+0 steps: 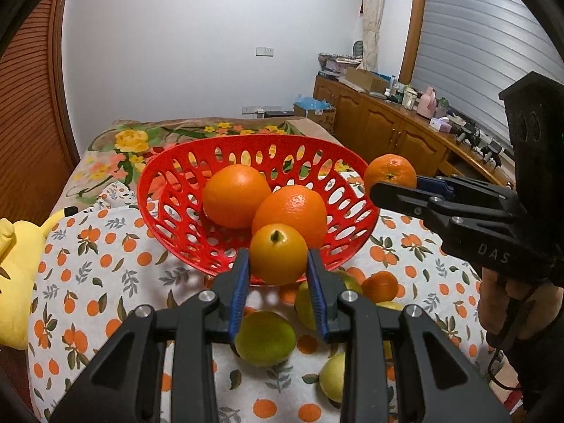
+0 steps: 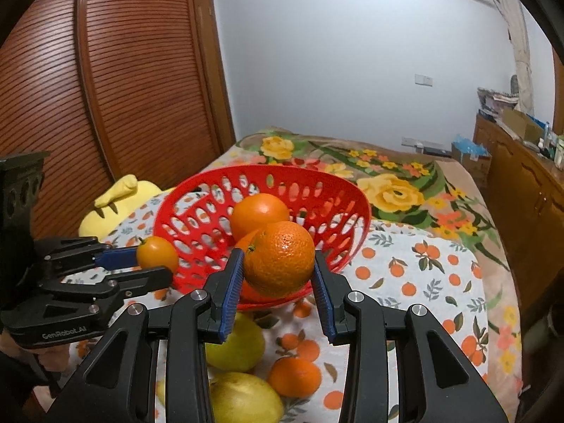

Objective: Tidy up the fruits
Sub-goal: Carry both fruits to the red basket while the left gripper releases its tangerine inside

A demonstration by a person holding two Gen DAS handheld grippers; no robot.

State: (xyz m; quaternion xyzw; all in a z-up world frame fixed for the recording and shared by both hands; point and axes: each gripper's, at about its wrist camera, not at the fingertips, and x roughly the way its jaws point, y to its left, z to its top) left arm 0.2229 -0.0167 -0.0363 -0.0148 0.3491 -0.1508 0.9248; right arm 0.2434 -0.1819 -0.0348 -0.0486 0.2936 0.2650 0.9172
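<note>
Left gripper [image 1: 278,264] jaws clamped on small orange [image 1: 278,253]. Right gripper [image 2: 278,268] jaws clamped on mandarin [image 2: 280,259], both beside red basket [image 2: 197,183].

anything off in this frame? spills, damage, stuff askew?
Nothing damaged or spilled. The red basket sits upright with two oranges inside. Both grippers hold fruit beside it: left gripper a small orange, right gripper a mandarin. Loose fruit on the tablecloth awaits sorting.

Five oranges [image 1: 237,200], three yellow-green fruits [image 1: 265,338], one red basket [image 1: 352,225], two grippers [image 1: 278,275].
</note>
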